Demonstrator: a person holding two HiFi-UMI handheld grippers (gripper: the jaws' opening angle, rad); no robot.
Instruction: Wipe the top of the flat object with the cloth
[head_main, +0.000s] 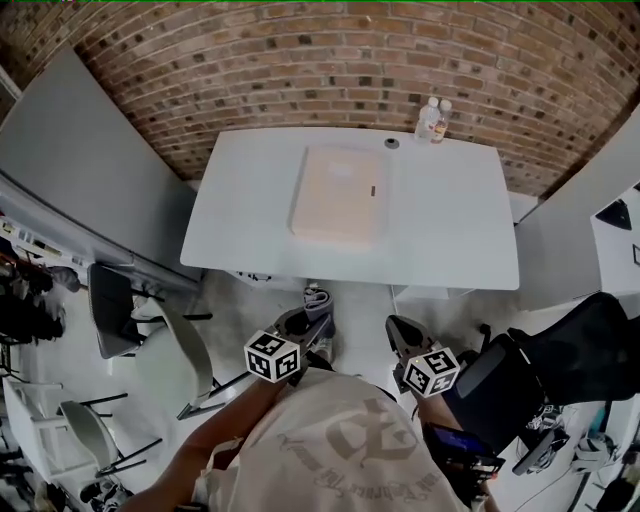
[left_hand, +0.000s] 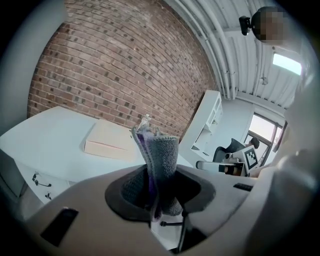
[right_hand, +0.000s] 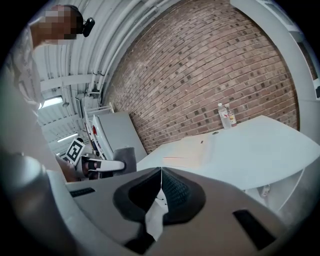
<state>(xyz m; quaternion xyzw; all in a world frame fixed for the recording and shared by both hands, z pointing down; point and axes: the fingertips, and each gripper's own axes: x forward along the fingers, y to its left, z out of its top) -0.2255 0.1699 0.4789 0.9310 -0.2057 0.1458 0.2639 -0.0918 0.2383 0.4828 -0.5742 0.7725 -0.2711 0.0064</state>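
A flat beige object (head_main: 336, 194) lies in the middle of the white table (head_main: 450, 220); it also shows in the left gripper view (left_hand: 109, 140) and the right gripper view (right_hand: 186, 150). My left gripper (head_main: 316, 312) is short of the table's near edge, shut on a folded grey and purple cloth (left_hand: 161, 157) that sticks up from the jaws (head_main: 317, 298). My right gripper (head_main: 399, 332) hangs beside it, to the right and also short of the table. Its jaws are shut (right_hand: 161, 186) with nothing between them. The left gripper with the cloth (right_hand: 125, 158) shows in the right gripper view.
Two small bottles (head_main: 433, 120) and a small round thing (head_main: 391, 143) stand at the table's far edge against the brick wall. Grey partitions flank the table. Chairs (head_main: 115, 310) stand on the floor at left, a black office chair (head_main: 560, 350) at right.
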